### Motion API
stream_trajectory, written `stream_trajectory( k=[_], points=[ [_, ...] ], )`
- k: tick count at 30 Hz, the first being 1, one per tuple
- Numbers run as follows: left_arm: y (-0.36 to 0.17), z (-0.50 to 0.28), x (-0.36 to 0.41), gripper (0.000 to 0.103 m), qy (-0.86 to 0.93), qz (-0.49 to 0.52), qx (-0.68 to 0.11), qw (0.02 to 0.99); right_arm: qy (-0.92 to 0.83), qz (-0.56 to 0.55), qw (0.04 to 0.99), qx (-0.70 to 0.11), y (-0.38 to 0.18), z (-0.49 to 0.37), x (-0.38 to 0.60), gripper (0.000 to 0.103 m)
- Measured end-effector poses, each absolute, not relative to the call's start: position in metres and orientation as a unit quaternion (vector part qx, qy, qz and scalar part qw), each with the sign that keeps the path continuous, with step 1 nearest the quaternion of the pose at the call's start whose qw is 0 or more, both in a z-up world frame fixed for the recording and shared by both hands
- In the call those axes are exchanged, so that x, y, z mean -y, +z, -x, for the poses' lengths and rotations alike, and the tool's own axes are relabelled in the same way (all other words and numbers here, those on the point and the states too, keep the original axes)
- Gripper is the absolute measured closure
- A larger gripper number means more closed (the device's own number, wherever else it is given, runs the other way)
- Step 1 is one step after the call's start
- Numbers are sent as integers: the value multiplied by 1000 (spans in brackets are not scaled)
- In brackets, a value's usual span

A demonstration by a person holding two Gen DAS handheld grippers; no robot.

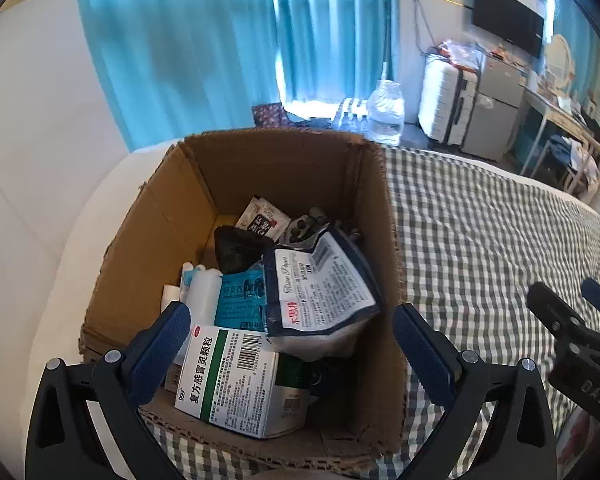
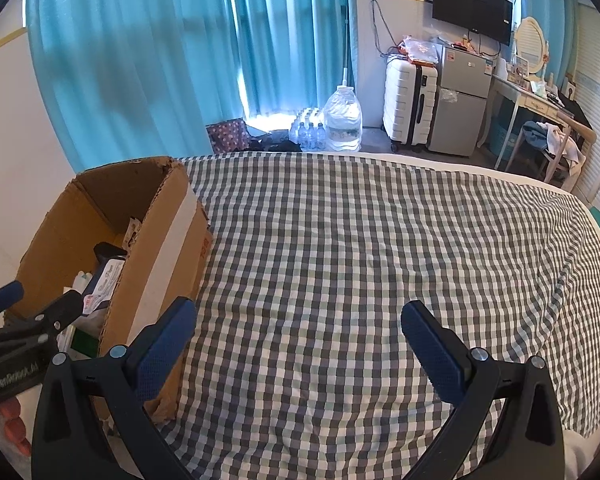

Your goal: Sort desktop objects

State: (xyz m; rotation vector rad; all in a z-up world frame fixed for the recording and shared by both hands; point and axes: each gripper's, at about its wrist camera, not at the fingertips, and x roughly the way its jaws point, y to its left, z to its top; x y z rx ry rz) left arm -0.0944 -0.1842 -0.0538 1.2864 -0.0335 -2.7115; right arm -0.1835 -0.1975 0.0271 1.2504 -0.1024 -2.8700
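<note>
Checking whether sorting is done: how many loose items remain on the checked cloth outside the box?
0. The checked cloth is bare where visible; everything sits inside the cardboard box. Its near-right corner is hidden.

Cardboard box (image 1: 160, 240), centre frame, is showing matt brown corrugated walls with ragged torn edges. Medicine carton (image 1: 236, 376) is looking like smooth printed paperboard; the foil pouch (image 1: 324, 292) is reading glossy, crinkled. Checked cloth (image 2: 360, 260) is lying soft, woven, slightly wrinkled. Gripper pads (image 2: 164, 352) are showing textured blue rubber on matt black plastic.

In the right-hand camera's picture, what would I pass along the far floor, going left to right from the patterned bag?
Patterned bag → pack of small water bottles → big water jug → white suitcase → small grey fridge → desk.
</note>
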Motion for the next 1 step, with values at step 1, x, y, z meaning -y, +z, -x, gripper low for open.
stream_trajectory(
  k=[1],
  points=[
    [-50, 92, 184, 0, -904, -422, 4, 71, -917, -399, 5, 33, 27, 183, 198, 0]
  ],
)
